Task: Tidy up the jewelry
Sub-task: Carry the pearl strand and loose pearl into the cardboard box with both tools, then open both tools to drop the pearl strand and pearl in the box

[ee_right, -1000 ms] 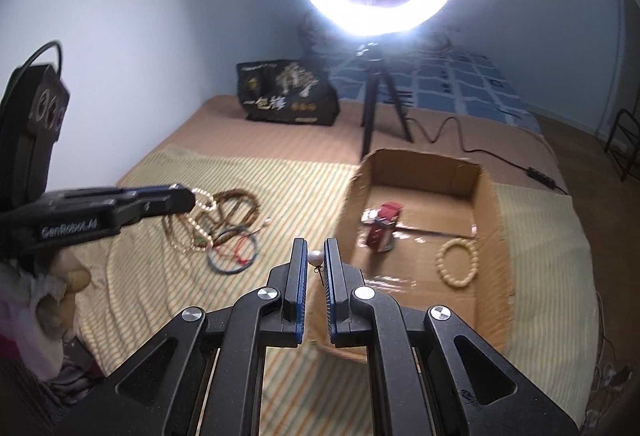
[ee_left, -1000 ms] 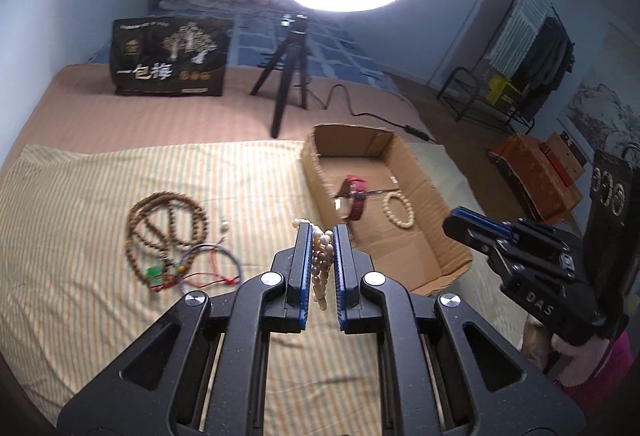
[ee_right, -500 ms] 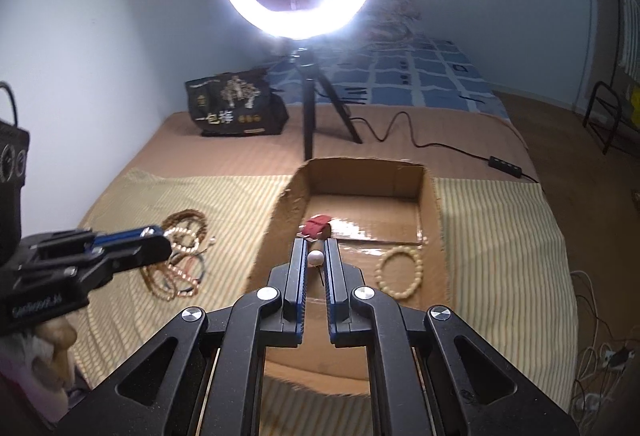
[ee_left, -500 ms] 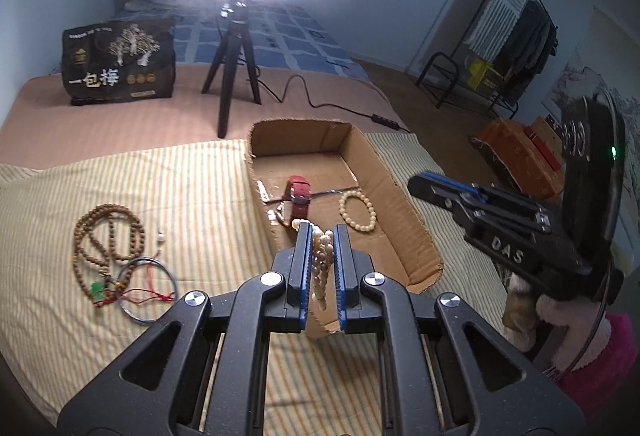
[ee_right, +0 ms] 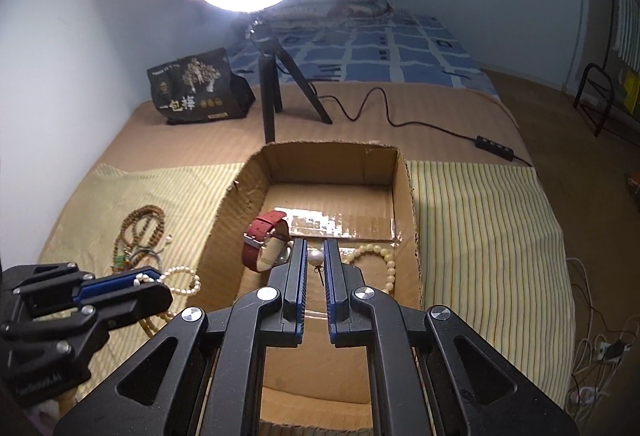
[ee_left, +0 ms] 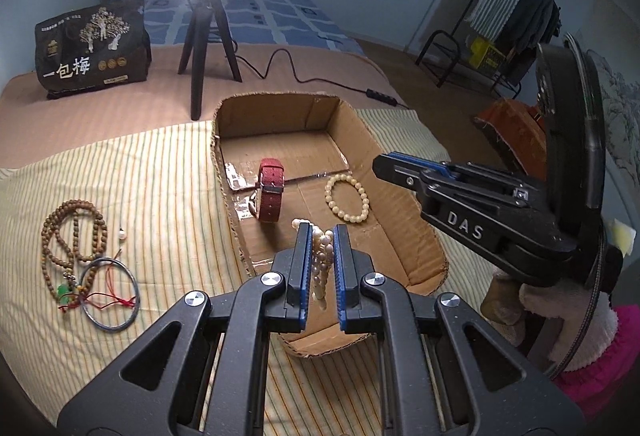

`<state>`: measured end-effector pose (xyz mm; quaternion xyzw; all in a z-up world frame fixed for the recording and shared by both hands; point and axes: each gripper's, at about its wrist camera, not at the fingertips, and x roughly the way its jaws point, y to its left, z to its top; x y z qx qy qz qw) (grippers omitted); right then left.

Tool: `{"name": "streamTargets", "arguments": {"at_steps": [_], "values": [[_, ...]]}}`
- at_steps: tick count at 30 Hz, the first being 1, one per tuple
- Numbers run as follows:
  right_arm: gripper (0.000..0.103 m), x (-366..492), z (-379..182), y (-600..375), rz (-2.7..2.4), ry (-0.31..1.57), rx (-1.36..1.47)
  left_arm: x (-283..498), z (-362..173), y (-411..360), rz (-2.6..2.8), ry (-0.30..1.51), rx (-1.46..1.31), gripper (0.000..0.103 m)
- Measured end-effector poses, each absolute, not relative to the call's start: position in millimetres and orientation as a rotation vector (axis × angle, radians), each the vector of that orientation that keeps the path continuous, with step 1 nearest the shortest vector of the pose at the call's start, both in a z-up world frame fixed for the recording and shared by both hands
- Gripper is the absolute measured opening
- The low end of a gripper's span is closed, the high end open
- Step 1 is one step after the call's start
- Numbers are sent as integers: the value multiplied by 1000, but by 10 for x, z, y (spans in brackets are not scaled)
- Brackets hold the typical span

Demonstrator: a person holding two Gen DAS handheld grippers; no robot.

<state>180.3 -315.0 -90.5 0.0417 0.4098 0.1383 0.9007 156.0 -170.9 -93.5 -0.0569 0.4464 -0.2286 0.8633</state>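
The left gripper was closed on a pearl bracelet, whose loops hung between its fingers above the near end of the cardboard box. The right gripper pinched a pearl earring over the box interior. Inside the box lay a red-strapped watch and a cream bead bracelet, apart. On the striped cloth left of the box lay brown prayer beads touching a thin bangle and red cord.

Black tongs, blue pads, silver screws, pink sleeve
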Motion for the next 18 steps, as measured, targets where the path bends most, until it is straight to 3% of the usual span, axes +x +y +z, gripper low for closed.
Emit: {"name": "streamTargets", "arguments": {"at_steps": [18], "values": [[7, 1902, -1070, -3239, 256, 888, 102, 1589, -1085, -1812, -477, 975, -97, 8]]}}
